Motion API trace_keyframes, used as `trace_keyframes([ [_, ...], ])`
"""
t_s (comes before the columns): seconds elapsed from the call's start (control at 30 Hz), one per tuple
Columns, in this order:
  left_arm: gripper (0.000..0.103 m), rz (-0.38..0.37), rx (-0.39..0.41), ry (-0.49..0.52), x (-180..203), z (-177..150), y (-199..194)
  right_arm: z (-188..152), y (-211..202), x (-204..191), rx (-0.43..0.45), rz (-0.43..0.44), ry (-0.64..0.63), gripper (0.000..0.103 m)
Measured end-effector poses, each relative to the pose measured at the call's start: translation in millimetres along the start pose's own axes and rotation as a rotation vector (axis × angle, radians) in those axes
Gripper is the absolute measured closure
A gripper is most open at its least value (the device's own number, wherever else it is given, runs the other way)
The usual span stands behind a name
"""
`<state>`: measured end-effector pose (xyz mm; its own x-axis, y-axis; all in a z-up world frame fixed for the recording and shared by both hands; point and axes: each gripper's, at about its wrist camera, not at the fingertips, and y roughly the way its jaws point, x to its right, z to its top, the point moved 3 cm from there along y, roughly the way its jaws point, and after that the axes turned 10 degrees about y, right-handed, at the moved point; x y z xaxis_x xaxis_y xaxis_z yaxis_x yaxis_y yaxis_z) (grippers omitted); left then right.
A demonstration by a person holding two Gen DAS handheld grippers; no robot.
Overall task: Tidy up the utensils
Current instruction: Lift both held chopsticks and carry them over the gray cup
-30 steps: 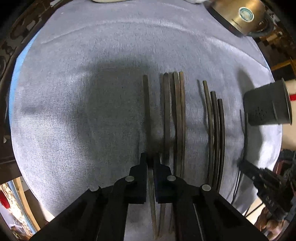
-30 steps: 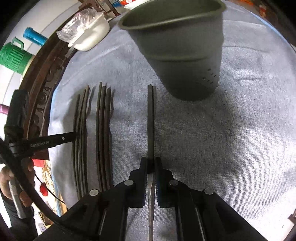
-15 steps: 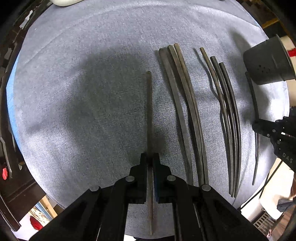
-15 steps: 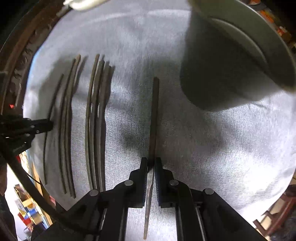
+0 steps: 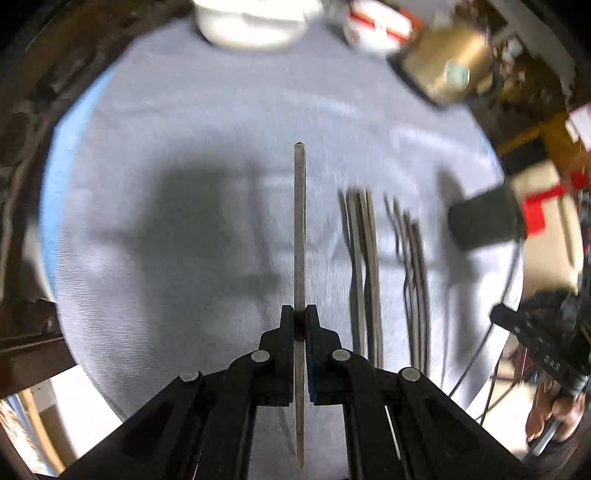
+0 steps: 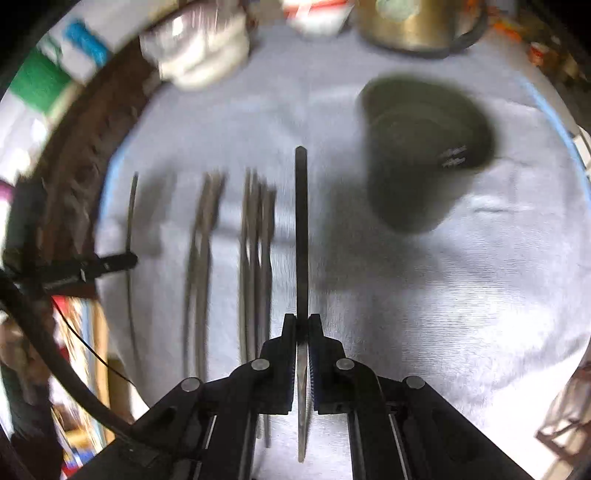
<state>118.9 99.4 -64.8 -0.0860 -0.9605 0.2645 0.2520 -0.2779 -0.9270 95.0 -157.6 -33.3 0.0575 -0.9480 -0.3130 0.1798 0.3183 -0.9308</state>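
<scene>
My left gripper is shut on a thin dark utensil, held edge-on above the grey cloth. My right gripper is shut on another dark utensil, also lifted off the cloth. Two groups of dark utensils lie in rows on the cloth; they also show in the right wrist view. A dark grey utensil cup stands ahead and right of my right gripper, and at the far right in the left wrist view. Both views are blurred.
A white bowl and a brass kettle stand at the far edge of the cloth-covered table. A carved wooden frame runs along the left. The left gripper shows at the left in the right wrist view.
Both grippers have lifted their utensils off the cloth and risen. The table now looks farther away, and the cup has shifted from close above the right gripper to farther ahead.
</scene>
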Motion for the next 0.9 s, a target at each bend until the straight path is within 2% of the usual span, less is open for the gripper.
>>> trace_keyframes([
  [0.1,0.098,0.005,0.171,-0.038,-0.7,2.4,-27.2,-3.5,-32.1,11.6,0.147,0.051,0.066,0.096],
  [0.23,0.098,0.053,0.34,-0.059,1.5,8.5,-36.4,-3.3,-76.2,30.3,0.346,0.05,0.127,0.096],
  [0.27,0.098,0.075,0.376,-0.051,3.2,6.3,-37.2,-4.4,-85.9,44.9,0.383,0.046,0.141,0.096],
  [0.4,0.098,0.181,0.517,-0.016,17.2,-0.6,-47.7,-3.8,-106.2,63.7,0.559,-0.009,0.165,0.096],
  [0.47,0.098,0.198,0.575,-0.008,22.2,-2.8,-55.0,-6.1,-112.4,76.5,0.622,-0.031,0.181,0.097],
  [0.6,0.098,0.263,0.665,0.015,34.0,-9.5,-53.2,-9.6,-102.1,89.1,0.68,-0.062,0.19,0.096],
  [0.73,0.098,0.275,0.681,0.002,35.9,-20.1,-58.9,-15.5,-95.5,85.4,0.702,-0.08,0.165,0.096],
  [0.9,0.097,0.306,0.712,0.014,37.2,-32.5,-60.0,-40.0,-110.0,90.4,0.726,-0.079,0.132,0.096],
])
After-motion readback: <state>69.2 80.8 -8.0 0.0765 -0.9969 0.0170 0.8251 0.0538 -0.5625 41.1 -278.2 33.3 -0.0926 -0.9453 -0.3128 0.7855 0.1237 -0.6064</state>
